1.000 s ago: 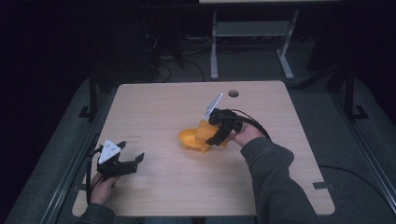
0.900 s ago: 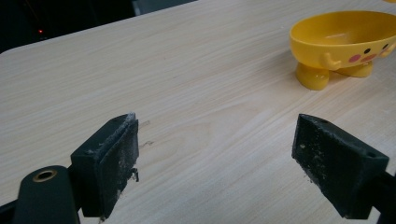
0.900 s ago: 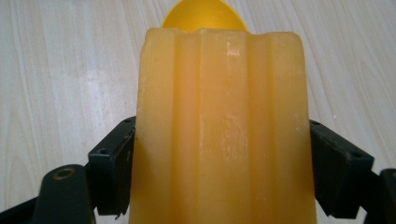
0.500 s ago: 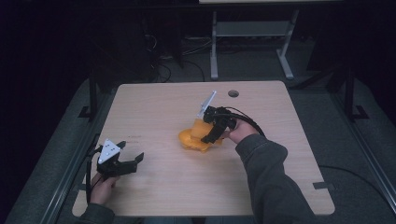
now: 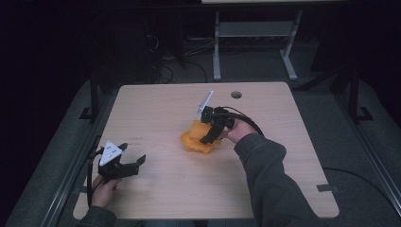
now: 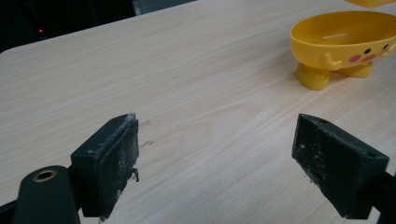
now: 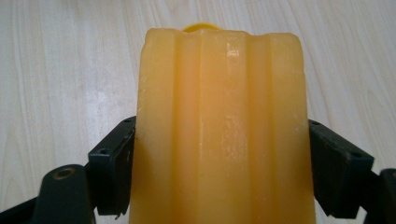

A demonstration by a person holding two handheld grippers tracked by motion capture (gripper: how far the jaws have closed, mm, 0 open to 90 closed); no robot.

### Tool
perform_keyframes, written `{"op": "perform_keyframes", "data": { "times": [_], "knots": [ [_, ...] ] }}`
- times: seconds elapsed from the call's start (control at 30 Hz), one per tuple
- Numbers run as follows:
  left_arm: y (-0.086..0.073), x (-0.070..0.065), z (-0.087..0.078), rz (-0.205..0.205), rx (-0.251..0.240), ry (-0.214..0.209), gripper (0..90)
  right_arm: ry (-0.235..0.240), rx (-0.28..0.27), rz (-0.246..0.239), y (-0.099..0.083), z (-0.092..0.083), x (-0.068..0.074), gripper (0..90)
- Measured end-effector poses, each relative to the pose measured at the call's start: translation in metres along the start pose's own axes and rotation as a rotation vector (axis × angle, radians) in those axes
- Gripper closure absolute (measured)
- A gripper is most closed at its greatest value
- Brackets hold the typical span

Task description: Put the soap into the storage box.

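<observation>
R gripper (image 7: 219,154) view: ridged orange block (image 7: 219,130) clamped btwn 2 jaws; L gripper (image 6: 224,158) view: jaws wide apart, yellow dish (image 6: 343,42) w/ face.

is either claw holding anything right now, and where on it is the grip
The right claw clamps the ridged orange soap bar by its two long side faces, above the yellow dish. The left claw is open, holding nothing.

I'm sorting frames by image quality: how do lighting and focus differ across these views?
High view: dim, the room black around the table. Left gripper view: evenly lit, yellow bowl crisp, near jaws slightly soft. Right gripper view: the orange bar fills the frame close up, faint glare on its ridges, slightly soft.
</observation>
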State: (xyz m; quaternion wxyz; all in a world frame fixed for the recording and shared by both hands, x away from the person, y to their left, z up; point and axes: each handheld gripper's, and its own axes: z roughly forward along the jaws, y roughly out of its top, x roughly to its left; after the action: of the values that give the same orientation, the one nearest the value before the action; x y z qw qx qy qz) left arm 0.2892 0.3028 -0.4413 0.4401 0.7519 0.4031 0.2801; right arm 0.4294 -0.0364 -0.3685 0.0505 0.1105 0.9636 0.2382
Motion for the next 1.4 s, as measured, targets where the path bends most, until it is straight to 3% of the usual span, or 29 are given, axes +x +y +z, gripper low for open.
{"op": "perform_keyframes", "data": {
  "times": [0.33,1.4],
  "knots": [
    [0.000,0.000,0.000,-0.001,-0.001,-0.002,14.0,0.005,-0.017,-0.014,0.009,0.004,0.002,20.4],
    [0.000,0.000,0.000,-0.002,-0.003,-0.001,14.0,0.033,0.007,-0.048,0.018,0.028,0.006,20.3]
  ]
}}
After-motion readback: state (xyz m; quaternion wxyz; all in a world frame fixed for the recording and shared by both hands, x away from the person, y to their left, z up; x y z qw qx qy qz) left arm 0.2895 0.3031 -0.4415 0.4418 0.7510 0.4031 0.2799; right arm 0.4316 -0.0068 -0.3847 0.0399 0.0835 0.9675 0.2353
